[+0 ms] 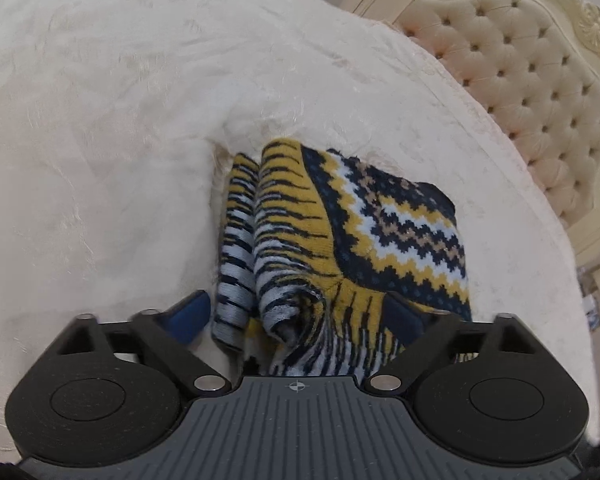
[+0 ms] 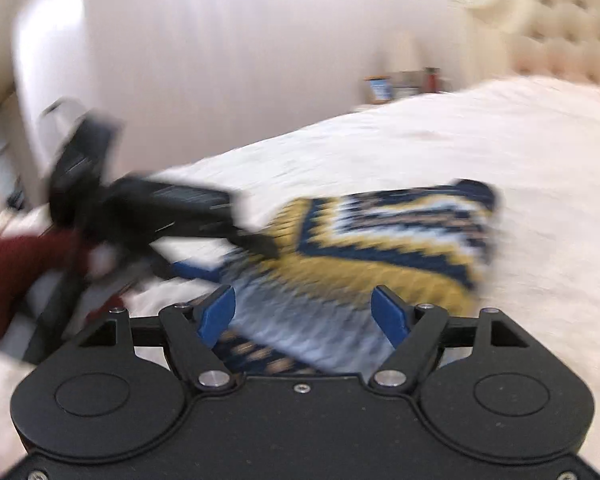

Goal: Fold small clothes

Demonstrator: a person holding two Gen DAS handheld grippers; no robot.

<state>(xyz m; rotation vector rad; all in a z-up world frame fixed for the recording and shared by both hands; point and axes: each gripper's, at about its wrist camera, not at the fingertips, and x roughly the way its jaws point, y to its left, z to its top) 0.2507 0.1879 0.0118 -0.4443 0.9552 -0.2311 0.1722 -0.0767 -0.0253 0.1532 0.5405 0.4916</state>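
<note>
A small knitted garment [image 1: 340, 236] in navy, yellow, white and pale blue zigzags and stripes lies folded on the cream furry bedcover [image 1: 100, 140]. My left gripper [image 1: 296, 312] is open, its blue fingers on either side of the garment's bunched near edge. In the blurred right wrist view the same garment [image 2: 380, 236] lies ahead. My right gripper [image 2: 304, 312] is open just above its pale blue near edge. The left gripper [image 2: 244, 236] shows there at the garment's left end, held by a hand in a dark red sleeve [image 2: 16, 264].
A cream tufted headboard [image 1: 532, 92] stands at the right of the bed. A shelf with small items [image 2: 404, 84] stands by the far wall beyond the bed. The bedcover spreads wide to the left and behind the garment.
</note>
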